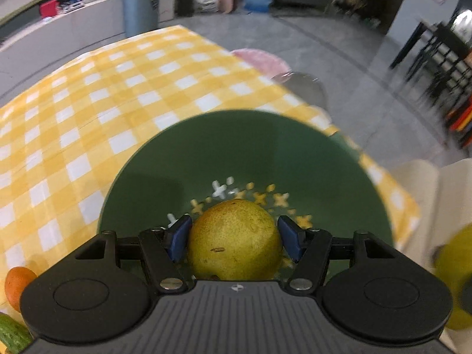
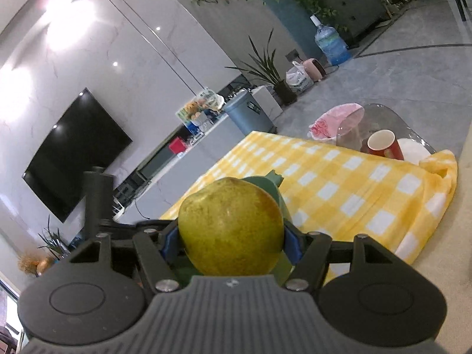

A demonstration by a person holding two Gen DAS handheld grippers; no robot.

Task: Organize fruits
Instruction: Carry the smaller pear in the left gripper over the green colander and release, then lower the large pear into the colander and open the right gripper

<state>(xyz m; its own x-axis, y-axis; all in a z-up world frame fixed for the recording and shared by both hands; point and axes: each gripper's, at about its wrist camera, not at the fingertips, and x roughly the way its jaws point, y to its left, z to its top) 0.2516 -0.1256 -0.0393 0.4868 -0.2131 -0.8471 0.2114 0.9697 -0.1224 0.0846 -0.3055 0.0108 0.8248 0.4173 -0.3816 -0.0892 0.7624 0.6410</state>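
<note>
1. Left wrist view: the left tool [image 1: 234, 237] has a yellow-green pear [image 1: 234, 240] between its blue pads [image 1: 178, 239], jaws about half spread and pressing on the fruit's sides. It hangs over the green bowl [image 1: 265, 150], which stands near the right edge of the counter [image 1: 88, 103] under a yellow checked cloth. Holding it above the bowl's middle suggests the pear is meant to go in there. The skin is speckled, with a small dark scar on the near face. At the near left an orange fruit [image 1: 17, 284] and a cucumber [image 1: 11, 334] lie on the cloth. A second yellow fruit shows blurred at the far right edge.

2. Right wrist view: the right tool [image 2: 231, 243] grips another pear [image 2: 231, 227] the same way, jaws part open and closed on its sides. It is raised level, with the bowl's rim [image 2: 273, 181] just behind it, likely waiting its turn. This pear is greener, with a russet blush on the upper right. A red cup [image 2: 383, 144] stands beyond the cloth's far corner.
</note>
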